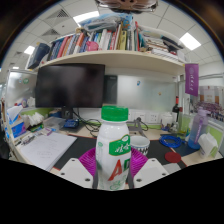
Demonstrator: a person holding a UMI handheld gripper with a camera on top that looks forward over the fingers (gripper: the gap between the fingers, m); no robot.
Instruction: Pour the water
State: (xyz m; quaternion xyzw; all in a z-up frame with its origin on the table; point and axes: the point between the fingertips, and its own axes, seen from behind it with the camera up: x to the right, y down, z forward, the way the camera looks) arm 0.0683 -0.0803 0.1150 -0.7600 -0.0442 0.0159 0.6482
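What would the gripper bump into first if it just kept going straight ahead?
Likely nothing new: the white bottle with the green cap already sits between the fingers of the gripper. Beyond it stands the dark monitor, though depth is hard to judge.

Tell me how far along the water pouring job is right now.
Done: the hand-held gripper has the white bottle with the green cap upright between its fingers, apparently gripped. In hand: holding it over the desk, in front of the monitor. Left: the pour itself; the bottle is not tilted, its cap is on, and I cannot pick out a receiving cup.
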